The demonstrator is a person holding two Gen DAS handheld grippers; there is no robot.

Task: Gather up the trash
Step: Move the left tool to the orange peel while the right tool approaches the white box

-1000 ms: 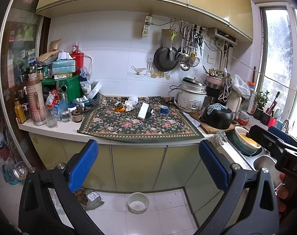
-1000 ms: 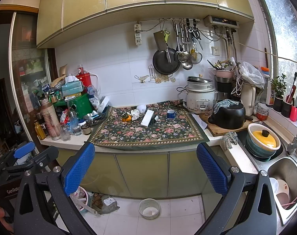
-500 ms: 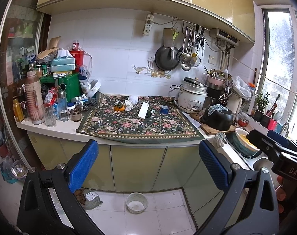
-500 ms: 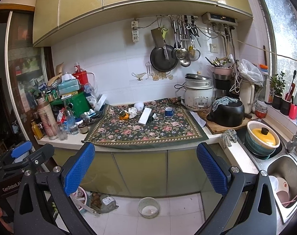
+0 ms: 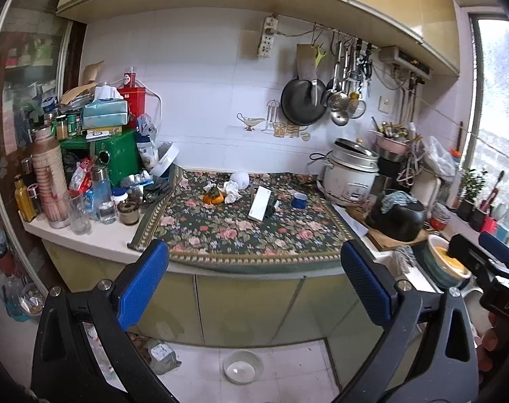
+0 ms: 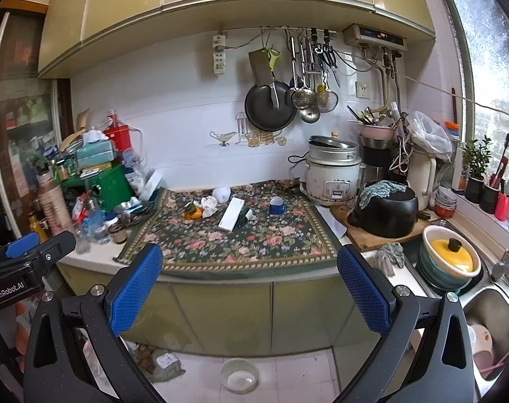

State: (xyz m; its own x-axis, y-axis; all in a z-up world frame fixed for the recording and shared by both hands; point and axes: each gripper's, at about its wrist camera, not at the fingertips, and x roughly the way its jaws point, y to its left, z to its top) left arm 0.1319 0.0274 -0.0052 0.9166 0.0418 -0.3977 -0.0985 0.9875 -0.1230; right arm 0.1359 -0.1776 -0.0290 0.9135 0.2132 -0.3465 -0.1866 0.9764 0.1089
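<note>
A: Trash sits near the back of the floral cloth: an orange peel with a crumpled white tissue touching its right side, and a rounder white wad just behind them.

B: And the white box?

A: A flat white box lies tilted near the middle of the cloth, right of the peel. A small blue cup stands further right, apart from the box.

B: How do the grippers stand?

A: The left gripper has its blue-padded jaws spread wide, nothing between them. It hangs in front of the counter, well short of the trash. The right gripper is likewise spread and empty, also out before the cabinet doors.

B: Anything else around?

A: A white rice cooker stands at the cloth's right back corner, and a black pot with a rag on it sits on a wooden board beside it. Bottles and jars crowd the counter's left end. A small bowl rests on the floor tiles below.
</note>
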